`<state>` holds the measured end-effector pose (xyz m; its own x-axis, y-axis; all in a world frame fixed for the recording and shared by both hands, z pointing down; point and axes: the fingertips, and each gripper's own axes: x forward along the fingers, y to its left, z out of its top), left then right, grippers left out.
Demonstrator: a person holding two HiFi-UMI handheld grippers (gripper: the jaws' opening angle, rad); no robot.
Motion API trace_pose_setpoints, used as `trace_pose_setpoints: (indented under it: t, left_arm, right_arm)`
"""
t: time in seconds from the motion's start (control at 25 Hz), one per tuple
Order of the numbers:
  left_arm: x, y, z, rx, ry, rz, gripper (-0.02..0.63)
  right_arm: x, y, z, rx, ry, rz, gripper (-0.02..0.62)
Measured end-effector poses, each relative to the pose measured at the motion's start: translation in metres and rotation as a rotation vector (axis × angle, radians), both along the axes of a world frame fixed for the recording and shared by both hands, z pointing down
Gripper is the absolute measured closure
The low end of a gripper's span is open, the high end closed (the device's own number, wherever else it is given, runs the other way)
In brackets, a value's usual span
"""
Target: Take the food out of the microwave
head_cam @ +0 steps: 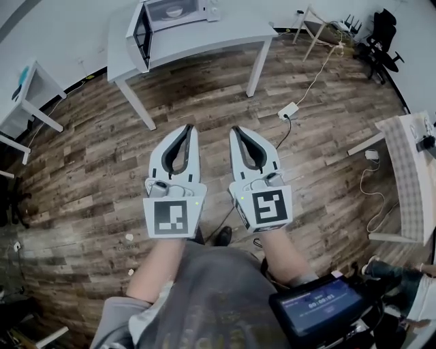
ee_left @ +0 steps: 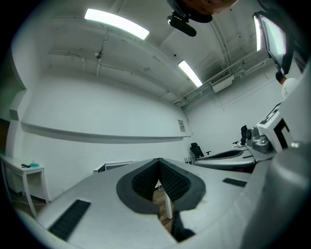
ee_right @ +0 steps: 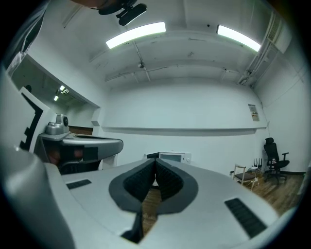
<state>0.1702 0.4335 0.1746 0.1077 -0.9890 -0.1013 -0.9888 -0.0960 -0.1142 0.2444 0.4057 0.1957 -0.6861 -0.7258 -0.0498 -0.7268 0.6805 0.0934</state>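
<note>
Head view looks steeply down on a brown wooden plank floor (head_cam: 88, 170), and the person holds both tools out in front, side by side and just beside each other. The left hand-held gripper (head_cam: 191, 129) has its two white jaws pressed together at the tips. In the left gripper view the dark ribbed pads meet, and nothing is between them. The right hand-held gripper (head_cam: 236, 129) is the same: its jaws are pressed together and they pinch nothing.

At the top of the head view stands a white rectangular surface (head_cam: 204, 41) on white legs, well apart from both tools. On its far part sits a white microwave oven (head_cam: 211, 8), with its dark door swung open to the left. Inside the open chamber there is a pale round dish (head_cam: 175, 11). It is too small to tell what food it carries. The right gripper view shows the microwave oven just above the closed jaw tips, against the white wall.

A white power strip (head_cam: 287, 110) with a cable lies on the floor to the right of the surface. A black office chair (head_cam: 381, 34) stands in the far right corner. A dark device with a blue screen (head_cam: 319, 303) is at the person's right side, low in the picture.
</note>
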Motion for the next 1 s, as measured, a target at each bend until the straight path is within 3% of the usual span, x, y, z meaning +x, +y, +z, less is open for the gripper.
trace_pose_setpoints:
  t: [0.48, 1.0]
  left_arm:
    - [-0.036, -0.087, 0.021, -0.017, 0.023, 0.023, 0.598]
    - [-0.127, -0.221, 0.035, -0.061, 0.013, 0.088, 0.598]
  right_arm:
    - [-0.032, -0.08, 0.028, -0.047, 0.051, 0.01, 0.592]
    - [-0.131, -0.22, 0.038, -0.091, 0.052, 0.034, 0.592]
